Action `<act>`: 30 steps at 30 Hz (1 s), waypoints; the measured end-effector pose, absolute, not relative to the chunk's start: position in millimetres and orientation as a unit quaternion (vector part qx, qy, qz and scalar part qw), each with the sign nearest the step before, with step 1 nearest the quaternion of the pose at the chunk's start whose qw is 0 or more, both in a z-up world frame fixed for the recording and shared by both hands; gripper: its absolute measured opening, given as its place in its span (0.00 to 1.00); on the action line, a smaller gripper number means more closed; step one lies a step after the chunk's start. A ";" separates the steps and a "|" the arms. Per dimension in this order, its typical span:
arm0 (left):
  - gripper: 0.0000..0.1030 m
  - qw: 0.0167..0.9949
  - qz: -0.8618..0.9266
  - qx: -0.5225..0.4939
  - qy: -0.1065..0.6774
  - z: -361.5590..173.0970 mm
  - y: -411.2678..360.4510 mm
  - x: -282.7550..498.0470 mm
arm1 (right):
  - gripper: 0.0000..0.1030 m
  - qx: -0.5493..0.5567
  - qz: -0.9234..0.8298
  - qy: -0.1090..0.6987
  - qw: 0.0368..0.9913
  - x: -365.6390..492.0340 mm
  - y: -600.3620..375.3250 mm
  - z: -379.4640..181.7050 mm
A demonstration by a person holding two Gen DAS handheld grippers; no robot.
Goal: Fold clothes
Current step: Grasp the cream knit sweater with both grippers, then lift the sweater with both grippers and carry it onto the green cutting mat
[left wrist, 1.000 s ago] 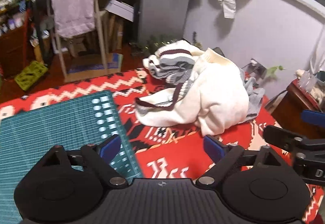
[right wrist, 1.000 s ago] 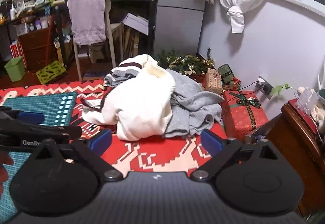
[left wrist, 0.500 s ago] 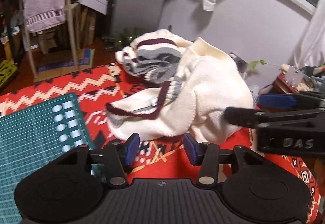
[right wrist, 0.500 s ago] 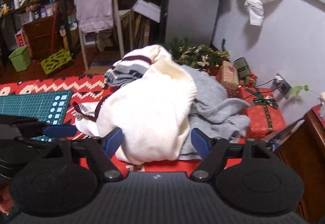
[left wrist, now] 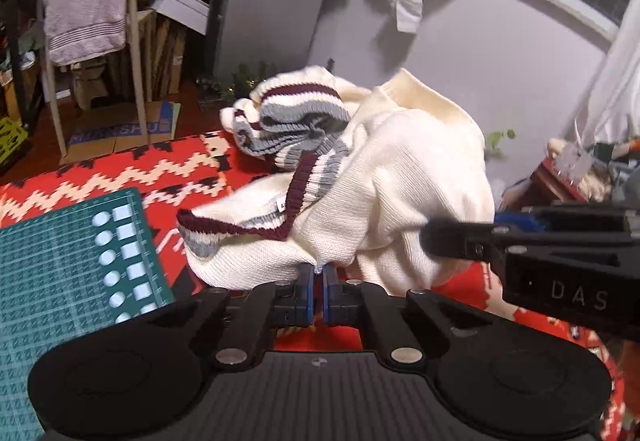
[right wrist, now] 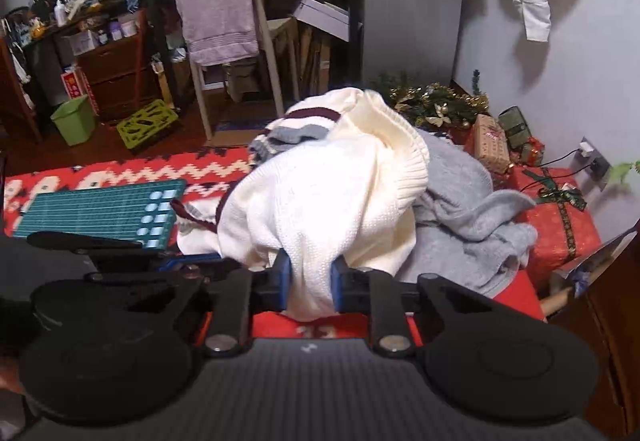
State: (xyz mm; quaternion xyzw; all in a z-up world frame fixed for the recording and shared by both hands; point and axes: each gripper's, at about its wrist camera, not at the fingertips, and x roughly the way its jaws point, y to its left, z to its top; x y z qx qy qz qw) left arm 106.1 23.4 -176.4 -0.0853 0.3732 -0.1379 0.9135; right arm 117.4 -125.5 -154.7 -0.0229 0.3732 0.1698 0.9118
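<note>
A cream knit sweater (left wrist: 400, 177) with maroon and grey striped trim lies bunched on the red patterned cloth (left wrist: 168, 169). My left gripper (left wrist: 318, 281) is shut on the sweater's lower edge, its blue pads pinching a thin fold. From the right wrist view, the same cream sweater (right wrist: 320, 201) fills the middle, and my right gripper (right wrist: 308, 281) is shut on a thick bunch of it. The right gripper's black arm (left wrist: 540, 241) crosses the right side of the left wrist view. A grey garment (right wrist: 468, 209) lies behind and right of the sweater.
A green cutting mat (left wrist: 60, 257) lies to the left on the cloth. A chair with a pale towel (right wrist: 216, 5) stands behind. Wrapped gift boxes (right wrist: 556, 217) sit at right, by a dark wooden cabinet (right wrist: 612, 305). Shelves and a grey fridge (right wrist: 408, 17) line the back.
Both grippers moved forward to the sweater and went from wide open to shut on its near edge.
</note>
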 end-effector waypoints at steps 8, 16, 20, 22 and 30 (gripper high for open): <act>0.04 0.920 -0.119 -0.092 0.363 -153.9 54.4 41.2 | 0.19 -0.012 0.215 0.377 0.901 48.1 -105.7 -132.8; 0.03 0.918 -0.092 -0.113 0.369 -143.7 90.3 -46.5 | 0.19 -0.015 0.264 0.392 0.881 -45.6 -73.1 -123.6; 0.03 0.915 -0.076 -0.128 0.374 -141.8 108.0 -85.3 | 0.18 -0.024 0.287 0.400 0.870 -90.9 -53.0 -122.6; 0.03 0.915 -0.068 -0.135 0.373 -141.5 117.0 -102.6 | 0.18 -0.027 0.300 0.403 0.864 -111.8 -43.9 -124.2; 0.03 0.915 -0.039 -0.152 0.371 -140.8 148.6 -159.1 | 0.16 -0.033 0.335 0.410 0.848 -169.2 -18.8 -130.5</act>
